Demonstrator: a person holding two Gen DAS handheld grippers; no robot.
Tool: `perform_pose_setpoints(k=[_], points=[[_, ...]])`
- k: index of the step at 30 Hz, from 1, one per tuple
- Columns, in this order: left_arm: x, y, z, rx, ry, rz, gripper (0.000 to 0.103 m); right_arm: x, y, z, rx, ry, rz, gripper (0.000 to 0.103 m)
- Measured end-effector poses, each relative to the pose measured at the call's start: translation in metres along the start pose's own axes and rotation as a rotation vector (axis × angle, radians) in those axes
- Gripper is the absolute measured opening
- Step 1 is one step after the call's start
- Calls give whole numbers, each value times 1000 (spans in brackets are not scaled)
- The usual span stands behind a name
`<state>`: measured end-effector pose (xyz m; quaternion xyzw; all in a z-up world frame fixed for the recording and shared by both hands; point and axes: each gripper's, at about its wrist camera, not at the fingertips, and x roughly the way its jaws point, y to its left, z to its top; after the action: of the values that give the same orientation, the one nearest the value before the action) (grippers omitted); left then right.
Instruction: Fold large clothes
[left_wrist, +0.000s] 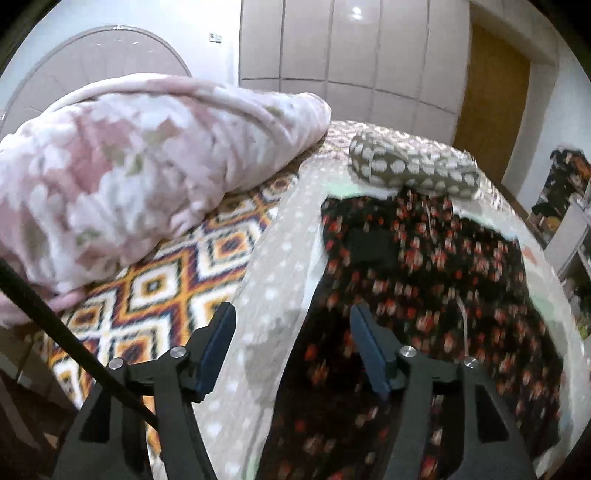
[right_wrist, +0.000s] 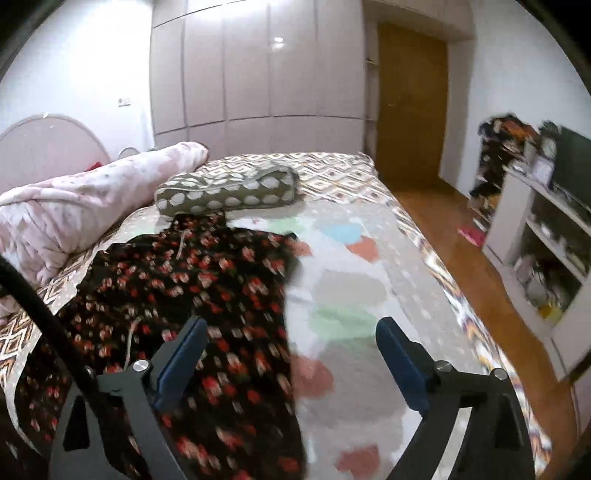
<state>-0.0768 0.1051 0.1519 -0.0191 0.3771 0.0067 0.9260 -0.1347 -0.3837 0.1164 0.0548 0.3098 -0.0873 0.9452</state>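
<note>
A large black garment with small red flowers (left_wrist: 424, 280) (right_wrist: 192, 280) lies spread on the pale spotted sheet (left_wrist: 273, 258) (right_wrist: 354, 280) that covers the bed. My left gripper (left_wrist: 291, 317) hangs open above the garment's left edge, with nothing between its blue pads (left_wrist: 216, 345). My right gripper (right_wrist: 290, 328) stands wide open above the garment's right edge and the sheet, also with nothing in it. The near end of the garment runs out of both views.
A rolled pink quilt (left_wrist: 140, 166) (right_wrist: 74, 210) lies along the bed's left side on a diamond-patterned cover (left_wrist: 166, 280). A brown dotted pillow (left_wrist: 410, 166) (right_wrist: 229, 192) sits past the garment. To the right are a wooden floor (right_wrist: 487, 280), white shelves (right_wrist: 535, 236) and a door (right_wrist: 410, 103).
</note>
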Motion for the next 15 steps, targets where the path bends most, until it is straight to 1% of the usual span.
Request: perform_pose_setpoints(k=[2,4,5,6,8,10,11,12,15], points=[[-5,2,-19,12,11,4,67,-2,-19,-18,62,68,12,95],[-9,4,-41,25,22,10,68,-8,-29,-36,108,109,19,93],[-9,5,-49,32,26,11,68,-8,-32,-44,127,136,33,90],[-8,3,-61,48,35,17,68,-8,-35,-54,151,157,67,89],[-4,-3,-74,76,59,24,68,-3,-38,-73,192,194,92,88],[0,-11,-87,94,88,19,68,3,-36,-87,208,229,111,81],[2,-17,-92,102,98,7,68,5,-34,-92,208,236,112,76],[3,-23,-96,110,103,-1,68,5,-30,-97,206,238,105,75],[7,-40,-105,128,118,-8,68,0,-18,-100,192,201,88,73]])
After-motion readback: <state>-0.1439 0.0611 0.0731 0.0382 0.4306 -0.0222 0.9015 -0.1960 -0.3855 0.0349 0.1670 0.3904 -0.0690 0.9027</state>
